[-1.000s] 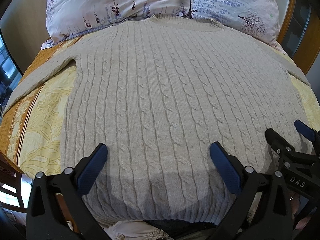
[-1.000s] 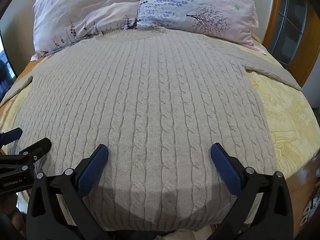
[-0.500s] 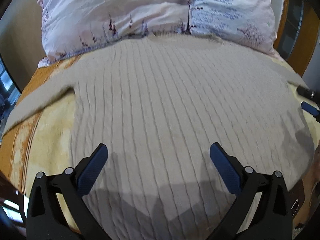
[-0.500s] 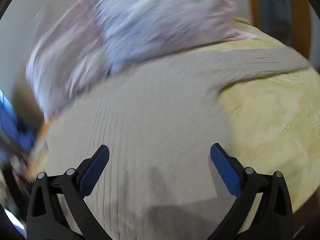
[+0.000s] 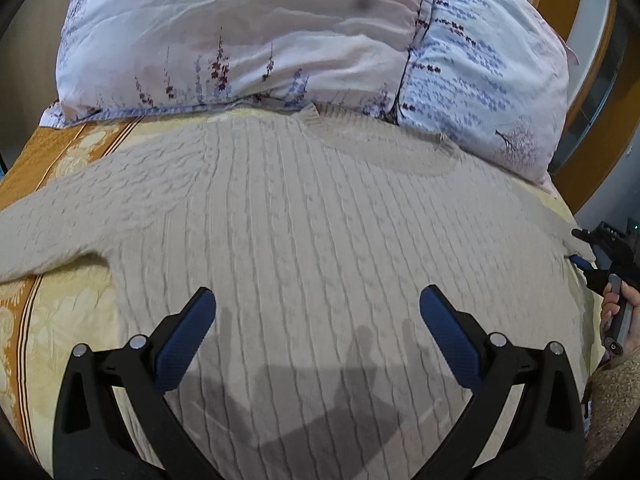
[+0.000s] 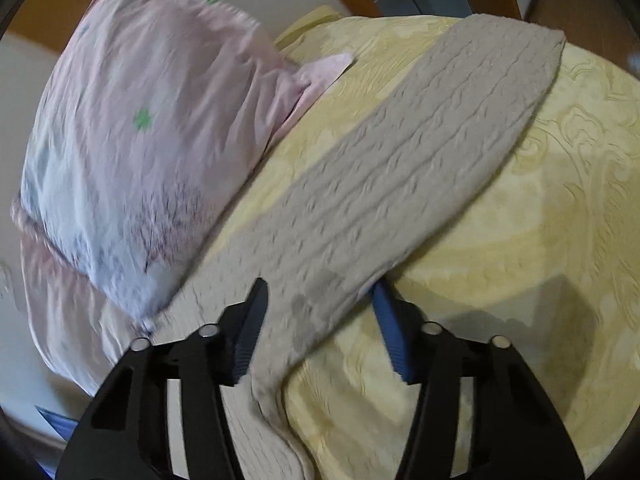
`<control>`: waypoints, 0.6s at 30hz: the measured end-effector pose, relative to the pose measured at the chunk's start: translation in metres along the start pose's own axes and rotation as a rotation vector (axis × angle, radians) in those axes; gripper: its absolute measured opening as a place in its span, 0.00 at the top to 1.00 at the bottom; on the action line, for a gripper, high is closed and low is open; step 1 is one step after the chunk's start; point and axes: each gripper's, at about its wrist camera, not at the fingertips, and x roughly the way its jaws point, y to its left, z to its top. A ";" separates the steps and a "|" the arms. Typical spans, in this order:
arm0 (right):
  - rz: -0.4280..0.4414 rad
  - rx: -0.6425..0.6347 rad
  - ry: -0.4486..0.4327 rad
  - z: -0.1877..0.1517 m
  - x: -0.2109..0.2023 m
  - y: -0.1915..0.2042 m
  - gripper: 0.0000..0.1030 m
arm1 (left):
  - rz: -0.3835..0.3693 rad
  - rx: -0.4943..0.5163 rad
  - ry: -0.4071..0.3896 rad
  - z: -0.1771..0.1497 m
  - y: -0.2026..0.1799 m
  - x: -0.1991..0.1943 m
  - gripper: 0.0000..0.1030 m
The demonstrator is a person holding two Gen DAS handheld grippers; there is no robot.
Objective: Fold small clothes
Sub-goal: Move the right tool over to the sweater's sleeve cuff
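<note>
A beige cable-knit sweater (image 5: pixel 320 248) lies flat on the bed, neck toward the pillows, its left sleeve (image 5: pixel 60 224) spread out to the left. My left gripper (image 5: pixel 318 316) is open and hovers over the sweater's body. The right sleeve (image 6: pixel 420 168) runs up to the right across the yellow bedspread. My right gripper (image 6: pixel 320 316) is open with the sleeve's base lying between its two fingers; one blue pad is under the sleeve's edge. The right gripper also shows at the right edge of the left wrist view (image 5: pixel 588 256).
Two floral pillows (image 5: pixel 248 32) lie at the head of the bed, one also in the right wrist view (image 6: pixel 140 152). A yellow and orange bedspread (image 5: pixel 52 312) covers the bed. A wooden headboard (image 5: pixel 592 92) stands at the right. The person's hand (image 5: pixel 616 312) holds the right gripper.
The left gripper has moved forward toward the neck. The right gripper has swung out to the right, away from the hem, and now straddles the base of the right sleeve.
</note>
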 end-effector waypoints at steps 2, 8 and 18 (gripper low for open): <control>-0.005 0.031 -0.013 0.011 0.003 -0.007 0.68 | -0.001 0.023 -0.011 0.006 -0.003 0.002 0.02; -0.081 0.096 -0.141 0.038 -0.010 -0.029 0.70 | 0.029 0.056 -0.014 0.021 -0.005 0.012 0.02; -0.123 -0.027 -0.245 0.045 -0.033 -0.017 0.89 | -0.037 -0.027 0.046 0.034 0.013 0.027 0.02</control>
